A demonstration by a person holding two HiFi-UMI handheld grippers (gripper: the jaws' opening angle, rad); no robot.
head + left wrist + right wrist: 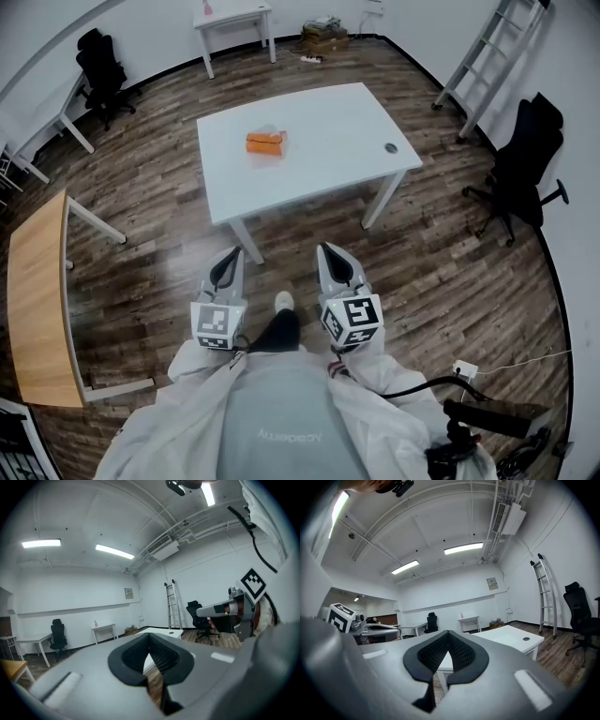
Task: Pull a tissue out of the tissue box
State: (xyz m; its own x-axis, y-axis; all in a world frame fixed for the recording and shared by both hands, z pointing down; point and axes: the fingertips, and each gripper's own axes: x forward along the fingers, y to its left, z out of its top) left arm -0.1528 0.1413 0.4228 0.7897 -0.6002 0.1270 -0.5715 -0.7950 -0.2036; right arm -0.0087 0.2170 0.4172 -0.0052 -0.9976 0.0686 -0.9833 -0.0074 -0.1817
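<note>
An orange tissue box [265, 142] with a white tissue at its top sits on the white table [328, 141], left of the middle. Both grippers hang well short of the table's near edge, close to the person's body. My left gripper [228, 255] and right gripper [330, 251] point toward the table side by side. In the left gripper view the jaws [150, 641] are shut with nothing in them. The right gripper's jaws [448, 639] are likewise shut and hold nothing. The box does not show in either gripper view.
A round hole [391, 148] marks the table's right end. A wooden desk [37, 300] stands at the left, a black chair [525, 169] and a ladder [487, 47] at the right. A small white table [234, 23], another chair [101, 70] and boxes [324, 37] line the far wall.
</note>
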